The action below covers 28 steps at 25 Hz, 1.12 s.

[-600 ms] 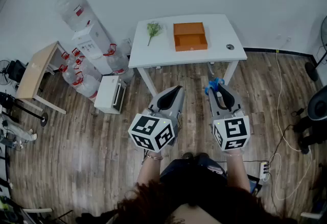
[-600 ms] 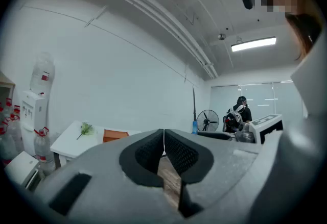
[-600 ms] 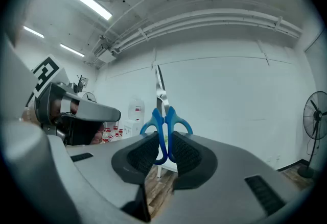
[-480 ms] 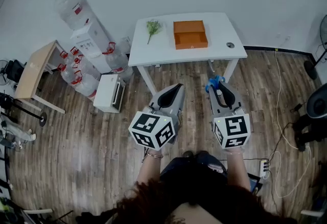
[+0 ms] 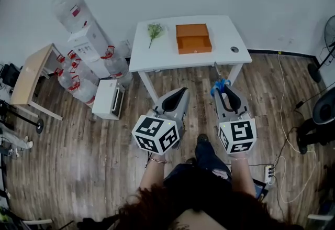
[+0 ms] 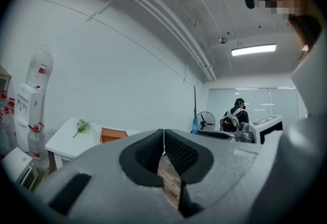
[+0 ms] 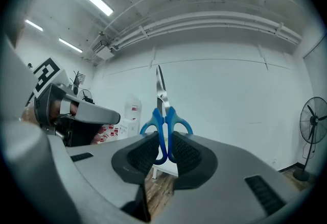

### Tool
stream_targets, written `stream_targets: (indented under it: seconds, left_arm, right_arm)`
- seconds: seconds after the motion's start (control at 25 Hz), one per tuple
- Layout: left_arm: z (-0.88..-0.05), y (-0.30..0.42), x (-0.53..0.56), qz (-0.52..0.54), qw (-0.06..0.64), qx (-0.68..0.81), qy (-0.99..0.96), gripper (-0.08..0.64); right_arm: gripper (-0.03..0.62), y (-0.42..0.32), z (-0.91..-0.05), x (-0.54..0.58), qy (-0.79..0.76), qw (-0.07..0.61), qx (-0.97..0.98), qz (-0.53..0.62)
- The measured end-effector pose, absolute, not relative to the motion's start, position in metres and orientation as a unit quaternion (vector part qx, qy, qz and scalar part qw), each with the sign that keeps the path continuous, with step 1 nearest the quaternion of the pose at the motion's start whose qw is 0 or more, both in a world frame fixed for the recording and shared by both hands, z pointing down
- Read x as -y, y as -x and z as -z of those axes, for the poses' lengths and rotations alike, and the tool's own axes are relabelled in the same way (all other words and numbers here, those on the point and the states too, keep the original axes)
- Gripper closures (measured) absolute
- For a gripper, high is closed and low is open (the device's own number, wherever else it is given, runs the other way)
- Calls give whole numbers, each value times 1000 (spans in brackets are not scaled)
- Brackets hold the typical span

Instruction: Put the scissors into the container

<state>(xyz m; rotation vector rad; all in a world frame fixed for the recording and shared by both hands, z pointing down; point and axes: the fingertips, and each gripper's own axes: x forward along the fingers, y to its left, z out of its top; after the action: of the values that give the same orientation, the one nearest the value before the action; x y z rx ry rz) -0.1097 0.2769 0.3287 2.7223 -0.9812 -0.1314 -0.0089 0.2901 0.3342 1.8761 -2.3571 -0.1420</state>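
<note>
My right gripper (image 5: 220, 89) (image 7: 164, 150) is shut on the blue-handled scissors (image 7: 163, 116), whose steel blades point straight out past the jaws. In the head view the scissors (image 5: 218, 81) stick out ahead of that gripper, over the wooden floor in front of the white table (image 5: 230, 32). The orange open container (image 5: 193, 38) lies on that table, well ahead of both grippers. My left gripper (image 5: 181, 91) (image 6: 164, 139) is shut with nothing between its pads, held beside the right one at the same height.
A green sprig (image 5: 155, 30) and a small dark round thing (image 5: 234, 49) also lie on the table. Water bottles and a dispenser (image 5: 86, 40) stand at the left, with a white box (image 5: 108, 98) and a wooden side table (image 5: 31, 74). Cables and a power strip (image 5: 269, 174) lie at the right.
The view has shifted slightly and the person's foot has stepped forward below the grippers. Both grippers keep their pose, and the scissors stay in the right one.
</note>
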Motion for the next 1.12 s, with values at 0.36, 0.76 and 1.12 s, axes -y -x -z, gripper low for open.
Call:
stream_targets:
  seconds: [0.36,0.76,1.12]
  left_arm:
    - [-333,99,-235,38,122,337,-933,541]
    - [-339,76,-169,29,123,339,-932,541]
    - [-334,40,-102,21,121,339,-933,541]
  right_arm:
    - [525,-3,-339,-246,-620,53,782,38]
    - [525,-19,-351,-177,-605,57,794,23]
    - [527,-51,-352,-111,-601,62,797,11]
